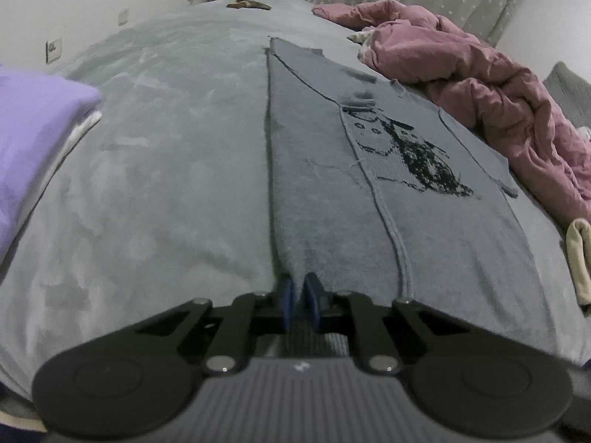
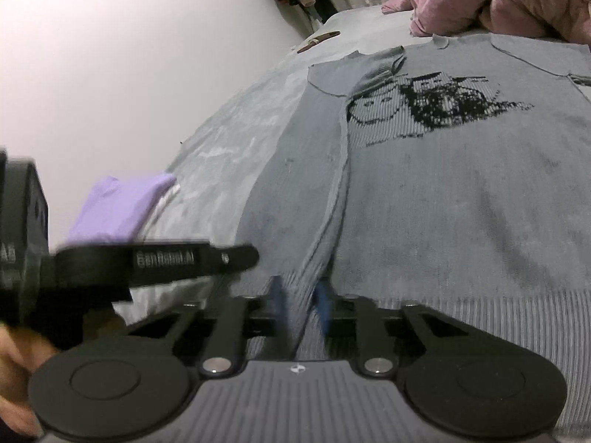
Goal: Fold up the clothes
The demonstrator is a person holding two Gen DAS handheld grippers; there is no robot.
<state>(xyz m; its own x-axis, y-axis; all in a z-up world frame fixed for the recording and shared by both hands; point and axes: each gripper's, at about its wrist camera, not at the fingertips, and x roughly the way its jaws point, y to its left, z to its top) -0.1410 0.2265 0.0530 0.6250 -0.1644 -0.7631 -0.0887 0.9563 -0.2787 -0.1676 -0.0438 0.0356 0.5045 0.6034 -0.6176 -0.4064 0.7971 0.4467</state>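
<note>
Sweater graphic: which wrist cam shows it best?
Right wrist. The sweater graphic sits near-frontal and large there, face and dark figure both readable. Left wrist sees the same graphic obliquely along the sweater, foreshortened and skewed toward the pink bedding.

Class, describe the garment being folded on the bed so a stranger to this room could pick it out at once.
Start at the grey bed. Between a folded purple top on one side and a crumpled pink quilt on the other lies a blue-grey sweater, spread flat. It alone carries a black-and-white knitted picture on its front, and both grippers are at its hem.
</note>
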